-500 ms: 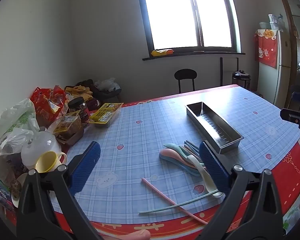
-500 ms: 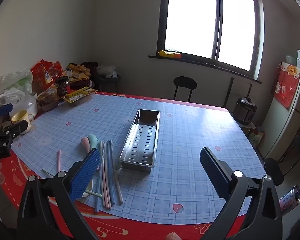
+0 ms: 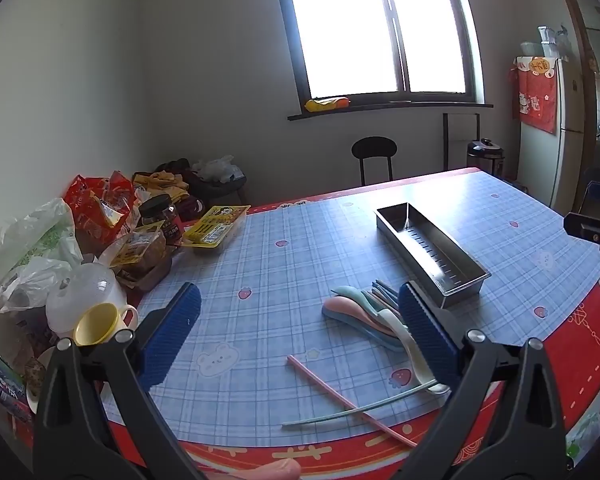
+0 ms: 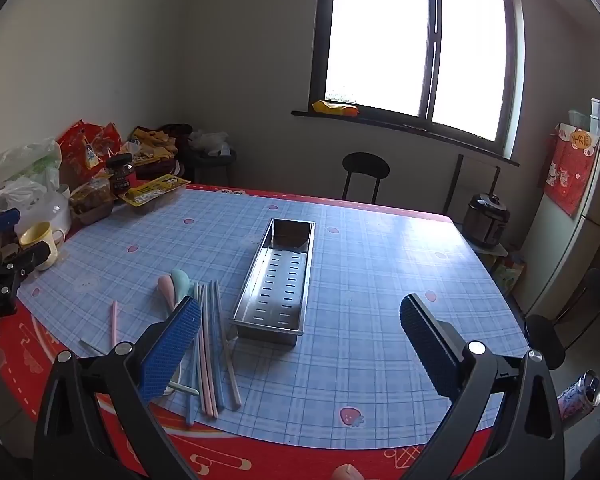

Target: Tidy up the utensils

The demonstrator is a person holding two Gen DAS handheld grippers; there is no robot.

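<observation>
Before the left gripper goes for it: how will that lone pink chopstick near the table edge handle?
The pink chopstick looks thin and straight, so probably stiff and light. It lies flat on the smooth tablecloth, so the pads may slide it rather than lift it. It crosses a pale green utensil, which would likely shift too.

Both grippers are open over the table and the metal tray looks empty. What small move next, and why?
Probably lower the right gripper toward the chopsticks lying just left of the metal tray. Its jaws stand wide with nothing between them, the tray holds nothing, and that bundle lies closest.
</observation>
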